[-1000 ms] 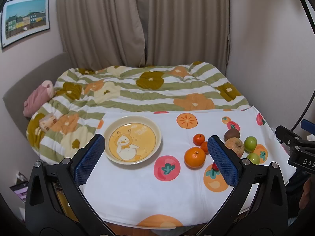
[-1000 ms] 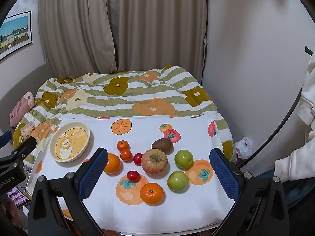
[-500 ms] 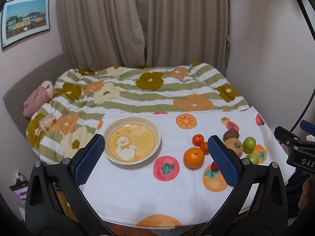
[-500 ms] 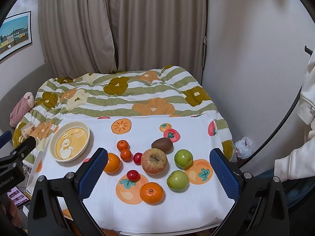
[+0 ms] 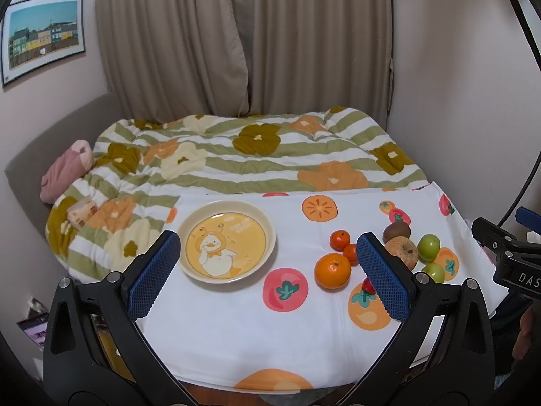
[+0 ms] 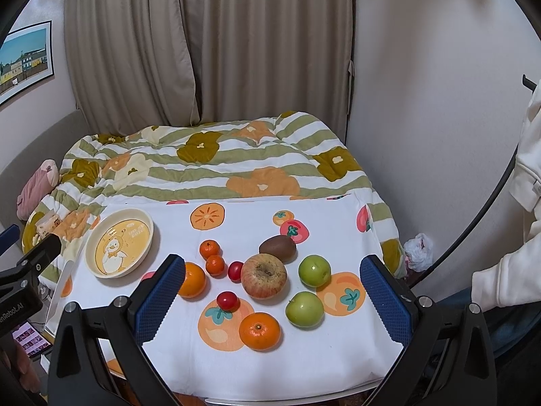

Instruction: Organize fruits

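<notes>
Left side of the right wrist frame: yellow duck plate (image 6: 119, 243), nothing on it, sitting flat on the tabletop (image 6: 304, 362). Fruit's bunched mid-frame: oranges (image 6: 259, 331), a red apple (image 6: 264, 275) stem-dimple up, a kiwi (image 6: 278, 246) lying long axis left-right, two green apples (image 6: 314, 270). Both the left gripper (image 5: 268, 272) and right gripper (image 6: 268, 294) gape wide, holding nothing. "DAS" is readable at the left view's right edge.

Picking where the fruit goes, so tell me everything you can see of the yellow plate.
The plate is round and shallow, with a cream raised rim and a yellow centre bearing a cartoon duck and small lettering. It looks glossy, like ceramic or melamine. It lies flat and empty on the white fruit-print cloth, at its left far corner near the striped quilt. No fruit or tongs touch it.
</notes>
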The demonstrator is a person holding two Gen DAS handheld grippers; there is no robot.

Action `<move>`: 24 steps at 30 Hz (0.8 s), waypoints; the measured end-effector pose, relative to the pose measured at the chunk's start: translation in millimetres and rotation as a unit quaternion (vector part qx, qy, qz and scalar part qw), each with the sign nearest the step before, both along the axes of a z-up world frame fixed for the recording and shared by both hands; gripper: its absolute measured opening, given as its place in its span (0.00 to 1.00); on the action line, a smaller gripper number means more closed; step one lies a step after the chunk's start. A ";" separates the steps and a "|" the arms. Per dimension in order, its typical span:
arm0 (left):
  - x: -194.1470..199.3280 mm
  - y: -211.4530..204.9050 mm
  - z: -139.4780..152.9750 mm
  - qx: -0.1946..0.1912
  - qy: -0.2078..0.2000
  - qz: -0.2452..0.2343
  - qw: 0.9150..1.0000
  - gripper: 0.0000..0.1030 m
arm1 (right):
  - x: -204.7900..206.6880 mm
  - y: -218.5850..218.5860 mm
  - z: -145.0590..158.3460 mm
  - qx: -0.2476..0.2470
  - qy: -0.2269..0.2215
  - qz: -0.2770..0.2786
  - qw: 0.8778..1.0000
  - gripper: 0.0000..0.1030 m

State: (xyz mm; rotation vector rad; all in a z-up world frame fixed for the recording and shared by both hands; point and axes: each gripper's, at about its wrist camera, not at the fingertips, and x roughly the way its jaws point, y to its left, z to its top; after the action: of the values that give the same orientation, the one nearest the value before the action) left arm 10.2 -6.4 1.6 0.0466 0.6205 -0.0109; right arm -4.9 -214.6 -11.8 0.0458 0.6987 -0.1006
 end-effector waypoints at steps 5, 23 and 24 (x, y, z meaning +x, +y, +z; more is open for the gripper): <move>-0.6 -0.3 -0.3 0.001 0.000 0.000 1.000 1.00 | -0.1 -0.6 -0.2 0.000 0.000 0.000 1.000 1.00; -1.2 -20.4 -26.1 -0.014 0.037 -0.016 0.999 1.00 | -3.6 -9.9 -21.4 -0.017 0.023 0.031 0.999 1.00; -0.5 -24.3 -29.6 -0.011 0.041 -0.013 0.999 1.00 | -5.4 -13.4 -22.4 -0.017 0.024 0.035 0.999 1.00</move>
State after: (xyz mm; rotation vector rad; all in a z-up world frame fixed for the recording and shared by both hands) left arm 9.7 -30.7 -27.9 0.0324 0.7011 -0.0460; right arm -10.3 -228.0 -34.3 -0.0128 0.7458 -0.0466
